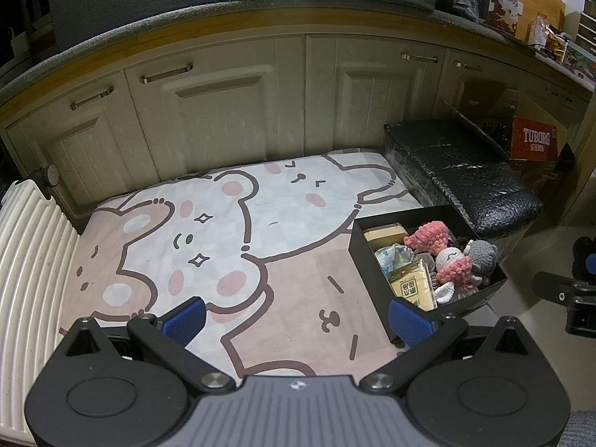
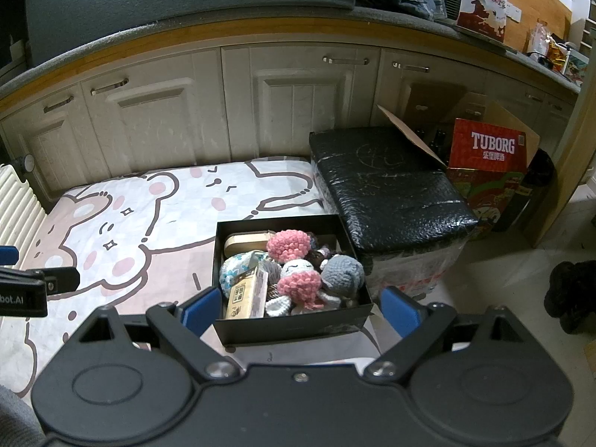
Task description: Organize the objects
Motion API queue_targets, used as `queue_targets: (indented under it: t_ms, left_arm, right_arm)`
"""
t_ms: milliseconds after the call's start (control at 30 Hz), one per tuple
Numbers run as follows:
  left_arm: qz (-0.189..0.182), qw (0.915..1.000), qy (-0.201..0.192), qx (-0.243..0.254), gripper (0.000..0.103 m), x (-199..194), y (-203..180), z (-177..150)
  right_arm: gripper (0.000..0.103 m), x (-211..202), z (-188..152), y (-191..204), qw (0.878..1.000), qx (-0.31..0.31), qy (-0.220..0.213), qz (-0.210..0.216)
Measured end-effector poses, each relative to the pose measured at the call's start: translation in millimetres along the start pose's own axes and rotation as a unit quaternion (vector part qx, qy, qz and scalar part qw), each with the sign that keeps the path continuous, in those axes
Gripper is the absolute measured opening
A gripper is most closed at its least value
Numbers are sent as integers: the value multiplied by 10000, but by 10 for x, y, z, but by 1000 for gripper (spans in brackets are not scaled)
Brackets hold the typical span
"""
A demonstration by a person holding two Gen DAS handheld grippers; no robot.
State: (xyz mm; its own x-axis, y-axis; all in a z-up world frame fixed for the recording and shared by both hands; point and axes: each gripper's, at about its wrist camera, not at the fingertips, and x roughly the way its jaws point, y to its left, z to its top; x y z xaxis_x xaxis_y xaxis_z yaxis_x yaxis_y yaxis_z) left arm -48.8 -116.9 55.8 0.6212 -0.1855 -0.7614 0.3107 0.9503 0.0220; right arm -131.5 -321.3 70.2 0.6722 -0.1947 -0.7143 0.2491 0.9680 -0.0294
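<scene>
A black open box (image 1: 376,272) (image 2: 294,326) sits on a cartoon-bear mat (image 1: 223,231) (image 2: 123,219). It holds pink crochet dolls (image 1: 428,236) (image 2: 288,244), a grey crochet toy (image 2: 342,272), a yellow tissue pack (image 1: 411,287) (image 2: 246,294), a wooden piece (image 2: 246,242) and a patterned cloth. My left gripper (image 1: 296,316) is open and empty above the mat, left of the box. My right gripper (image 2: 301,307) is open and empty, its blue fingers either side of the box's near wall without touching it.
A black wrapped block (image 1: 462,175) (image 2: 391,197) stands right of the mat. A red Tuborg carton (image 2: 491,149) sits in a cardboard box behind it. White cabinets (image 1: 223,111) line the back. A white radiator (image 1: 29,260) stands on the left.
</scene>
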Motion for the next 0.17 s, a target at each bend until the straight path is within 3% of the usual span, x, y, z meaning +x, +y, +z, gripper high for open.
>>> queue_targets:
  t_ms: [167]
  left_arm:
    - [4, 10000, 6, -9, 103, 3, -10, -5]
  right_arm:
    - [94, 0, 1, 0, 10000, -1, -4, 1]
